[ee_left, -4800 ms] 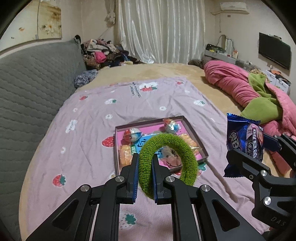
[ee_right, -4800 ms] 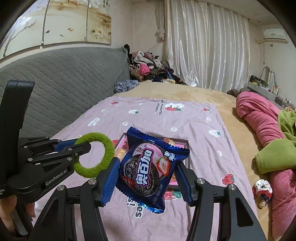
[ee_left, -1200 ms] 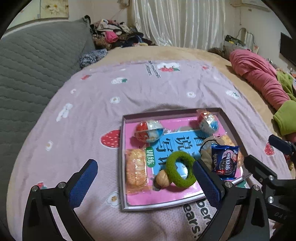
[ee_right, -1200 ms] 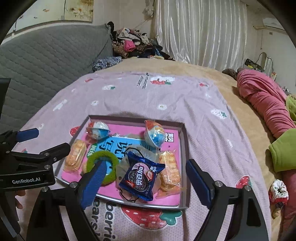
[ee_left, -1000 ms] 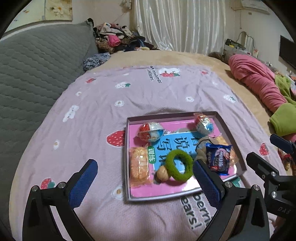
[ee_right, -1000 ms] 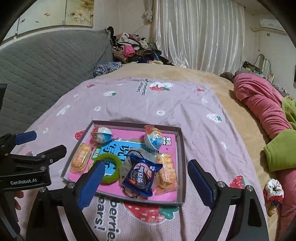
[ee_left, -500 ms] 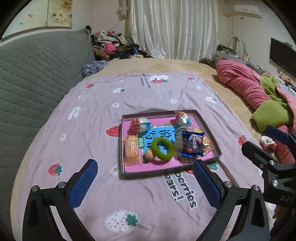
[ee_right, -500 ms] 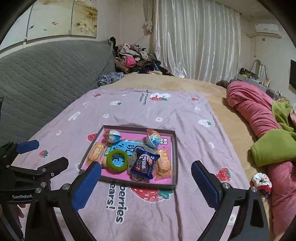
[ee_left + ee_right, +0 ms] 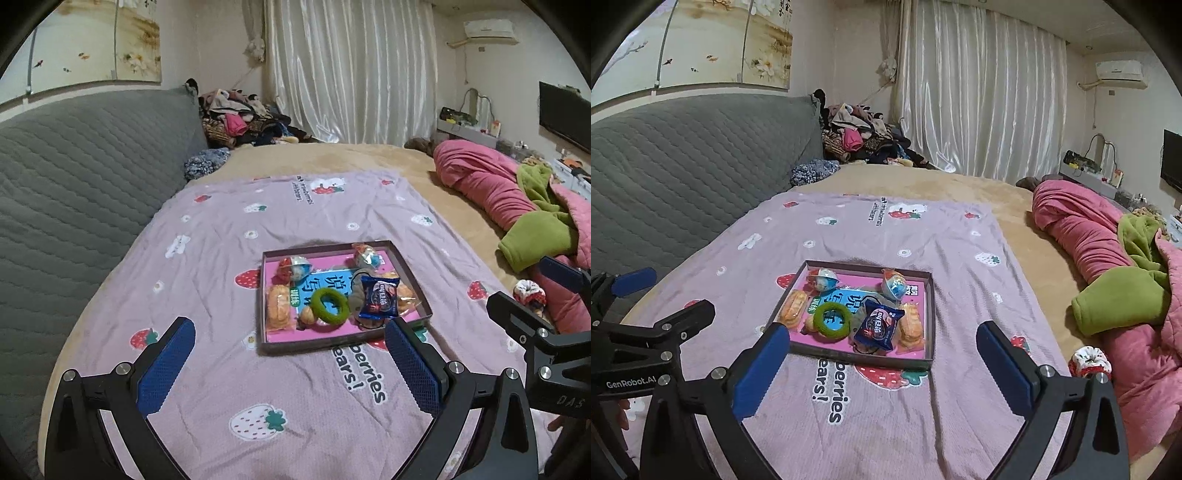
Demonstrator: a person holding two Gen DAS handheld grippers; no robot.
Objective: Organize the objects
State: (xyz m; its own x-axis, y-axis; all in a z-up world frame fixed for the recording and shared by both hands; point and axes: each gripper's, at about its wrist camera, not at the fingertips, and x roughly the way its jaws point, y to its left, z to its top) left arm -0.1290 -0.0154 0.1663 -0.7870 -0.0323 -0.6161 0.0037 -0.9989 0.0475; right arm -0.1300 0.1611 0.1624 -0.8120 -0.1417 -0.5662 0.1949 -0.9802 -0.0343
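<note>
Left wrist, fuzzy green ring (image 9: pixel 329 306), rectangular tray (image 9: pixel 413 280)

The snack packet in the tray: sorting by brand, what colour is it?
Dark blue snack packet, pink and white print; clearest in the right wrist view.

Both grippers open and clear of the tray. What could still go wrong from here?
1. The blue cookie packet lies atop other snacks in the shallow pink-lined tray, so it may slide if the soft lilac strawberry blanket gets nudged.
2. A red-and-white scrunchie lies off the blanket beside the pink quilt, possibly overlooked.
</note>
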